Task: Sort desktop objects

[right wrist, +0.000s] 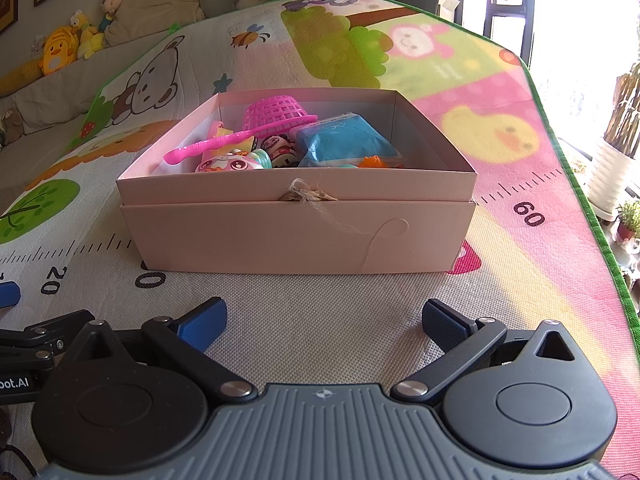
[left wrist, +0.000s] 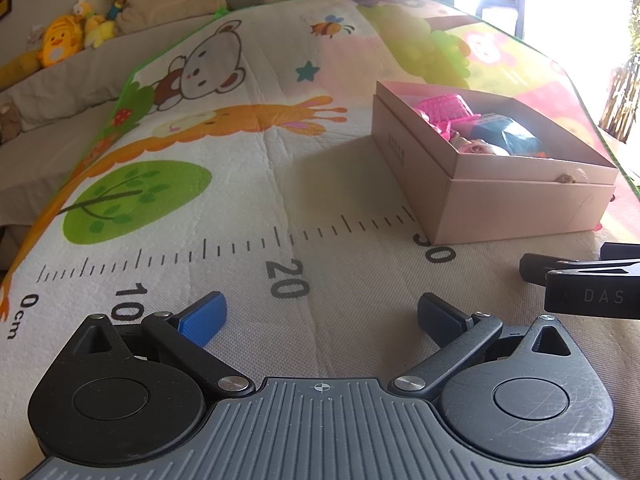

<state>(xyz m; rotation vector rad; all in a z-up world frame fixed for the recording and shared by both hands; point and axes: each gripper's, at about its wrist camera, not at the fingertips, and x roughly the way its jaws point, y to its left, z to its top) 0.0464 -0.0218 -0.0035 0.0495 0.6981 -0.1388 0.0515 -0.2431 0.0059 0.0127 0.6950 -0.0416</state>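
Observation:
A pale pink cardboard box point(right wrist: 296, 232) stands on the cartoon play mat, straight ahead in the right wrist view and at the right point(left wrist: 492, 200) in the left wrist view. Inside lie a pink mesh basket point(right wrist: 276, 114), a pink spoon point(right wrist: 208, 146), a blue packet point(right wrist: 344, 140), a panda-face toy point(right wrist: 228, 165) and other small toys. My right gripper point(right wrist: 323, 324) is open and empty, low over the mat in front of the box. My left gripper point(left wrist: 320, 318) is open and empty too, over the printed ruler to the left of the box.
The play mat point(left wrist: 224, 184) has a printed ruler along its near side and a green border. Plush toys point(left wrist: 60, 40) and cushions line a sofa behind it. Potted plants point(right wrist: 616, 168) stand past the mat's right edge. The right tool's black body point(left wrist: 588, 284) shows at the left view's edge.

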